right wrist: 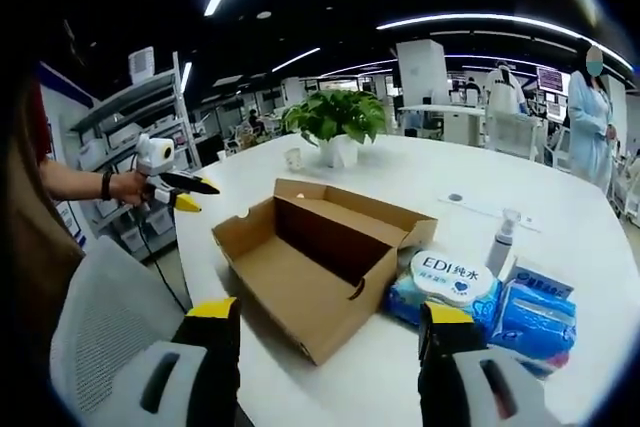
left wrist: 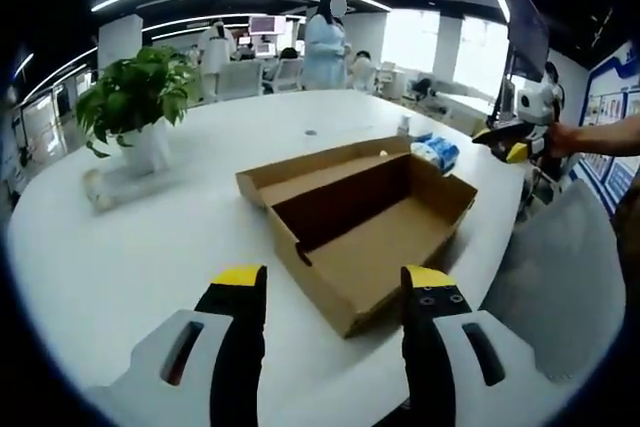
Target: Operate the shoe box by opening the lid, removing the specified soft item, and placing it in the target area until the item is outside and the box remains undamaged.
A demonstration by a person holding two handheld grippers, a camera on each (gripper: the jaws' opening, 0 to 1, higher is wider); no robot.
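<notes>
The brown cardboard shoe box (left wrist: 350, 237) lies open on the white table, its lid (left wrist: 300, 172) folded back flat, and its inside looks empty. In the right gripper view the same box (right wrist: 310, 267) is in the middle. A soft blue-and-white wipes pack (right wrist: 450, 287) lies on the table, touching the box's right side; it also peeks out behind the box as the blue pack (left wrist: 437, 152). My left gripper (left wrist: 335, 287) is open just short of the box. My right gripper (right wrist: 330, 315) is open too, above the table edge near the box. Each gripper also shows hand-held in the other's view: the right gripper (left wrist: 510, 142), the left gripper (right wrist: 180, 192).
More blue soft packs (right wrist: 535, 317) lie right of the wipes, with a small spray bottle (right wrist: 500, 242) behind them. A potted plant (left wrist: 135, 97) stands on the far side of the table (left wrist: 150, 247). A grey mesh chair (right wrist: 90, 317) sits by the table edge. People stand in the office behind.
</notes>
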